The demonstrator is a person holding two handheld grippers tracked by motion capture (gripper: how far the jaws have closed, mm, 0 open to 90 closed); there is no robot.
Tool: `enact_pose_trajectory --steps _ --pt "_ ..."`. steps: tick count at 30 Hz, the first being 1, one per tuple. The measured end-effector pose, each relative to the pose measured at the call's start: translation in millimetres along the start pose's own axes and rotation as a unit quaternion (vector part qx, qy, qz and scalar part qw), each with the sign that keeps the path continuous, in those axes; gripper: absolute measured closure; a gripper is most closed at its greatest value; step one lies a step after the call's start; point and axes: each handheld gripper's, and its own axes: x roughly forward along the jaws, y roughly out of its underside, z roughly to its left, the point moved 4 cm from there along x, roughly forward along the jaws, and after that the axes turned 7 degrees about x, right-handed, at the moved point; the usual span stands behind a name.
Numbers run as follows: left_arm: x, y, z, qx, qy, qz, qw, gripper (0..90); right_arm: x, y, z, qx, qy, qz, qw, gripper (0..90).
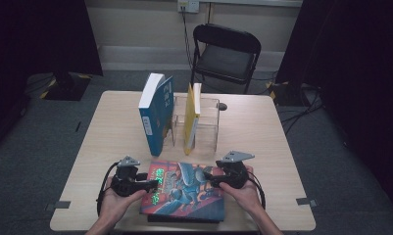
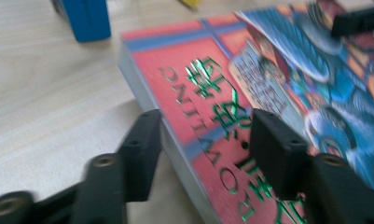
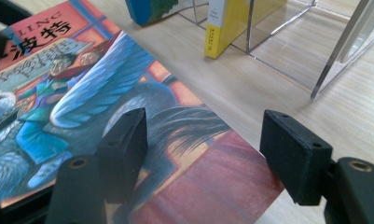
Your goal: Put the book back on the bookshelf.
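High view: pale wooden table point(image 1: 110, 132) on grey carpet, black chair point(image 1: 226, 54) behind, both claws apart at the book point(image 1: 184, 191)

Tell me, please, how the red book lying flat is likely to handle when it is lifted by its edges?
The red book looks thick, so probably heavy and fairly stiff. Its glossy cover may slip between pads. The left gripper straddles its edge, so a lift there may let it sag or pivot.

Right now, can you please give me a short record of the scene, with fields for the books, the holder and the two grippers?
flat book: red and blue illustrated paperback lying at the near table edge
standing books: blue-and-white book; yellow book inside the holder
holder: clear acrylic rack
left gripper: open, straddling the flat book's edge
right gripper: open over the cover's corner
table: light wooden top
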Motion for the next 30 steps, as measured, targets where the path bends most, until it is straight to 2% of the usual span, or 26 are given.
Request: enact_pose_trajectory --steps 1,3,5,9,10,12,15,17,19,21,23,24,25,27,28,30 --pt "1.0 -0.7 0.9 -0.004 0.007 -0.003 1.0 51.3 -2.0 1.0 1.8 -0.006 0.001 0.0 1.0 36.9" --pt "3.3 -3.2 0.3 0.005 0.003 -0.004 1.0 53.6 -6.6 4.5 5.4 -0.015 0.004 -0.002 0.9999 39.6" --pt "7.4 -8.1 -1.6 0.015 -0.003 -0.003 0.9999 54.4 -11.7 9.3 7.5 -0.012 0.001 -0.003 0.9999 41.4" --pt "17.7 -17.3 -1.3 0.024 0.005 -0.006 0.9997 57.1 -23.4 19.8 12.2 -0.005 -0.015 0.002 0.9999 45.7" --pt "20.0 -20.0 -1.9 0.036 0.002 -0.004 0.9993 57.6 -26.6 23.0 14.4 -0.004 -0.019 0.001 0.9998 46.2" --pt "25.3 -26.1 -3.5 0.047 0.003 0.003 0.9989 58.5 -33.1 29.1 19.8 -0.005 -0.027 0.006 0.9996 46.1" --pt "35.6 -34.1 -5.1 0.045 0.005 -0.002 0.999 59.7 -42.3 37.2 28.4 -0.01 -0.036 0.016 0.9992 46.0" --pt "42.7 -39.8 -9.6 0.057 0.006 -0.002 0.9983 60.4 -47.7 42.3 33.8 -0.015 -0.045 0.022 0.9986 46.2" --pt "49.5 -47.8 -13.0 0.074 0.011 0.012 0.9971 60.6 -51.3 45.4 40.4 -0.021 -0.055 0.032 0.9977 45.6" --pt "56.2 -54.3 -13.3 0.07 0.024 0.019 0.9971 60.9 -53.2 46.5 42.9 -0.023 -0.066 0.04 0.9968 46.4" --pt "61.8 -58.4 -14.2 0.071 0.038 0.02 0.9966 61.1 -51.8 43.1 40.8 -0.025 -0.07 0.04 0.9964 51.7" --pt "63.4 -59.9 -14.2 0.068 0.044 0.022 0.9965 61.0 -49.3 39.4 38.6 -0.025 -0.073 0.041 0.9961 48.8" --pt "64.0 -60.3 -13.9 0.067 0.046 0.02 0.9965 61.0 -45.7 34.2 35.6 -0.023 -0.069 0.037 0.9967 45.7" --pt "62.2 -58.5 -12.4 0.053 0.048 0.019 0.9973 60.9 -35.2 21.7 30.7 -0.017 -0.074 0.033 0.9966 45.8" --pt "59.3 -57.3 -11.9 0.055 0.042 0.02 0.9974 61.6 -29.0 15.2 29.2 -0.013 -0.077 0.031 0.9965 46.0" --pt "50.2 -51.8 -13.1 0.06 0.04 0.014 0.9973 61.1 -14.7 5.4 30.0 -0.023 -0.081 0.039 0.9957 46.8"
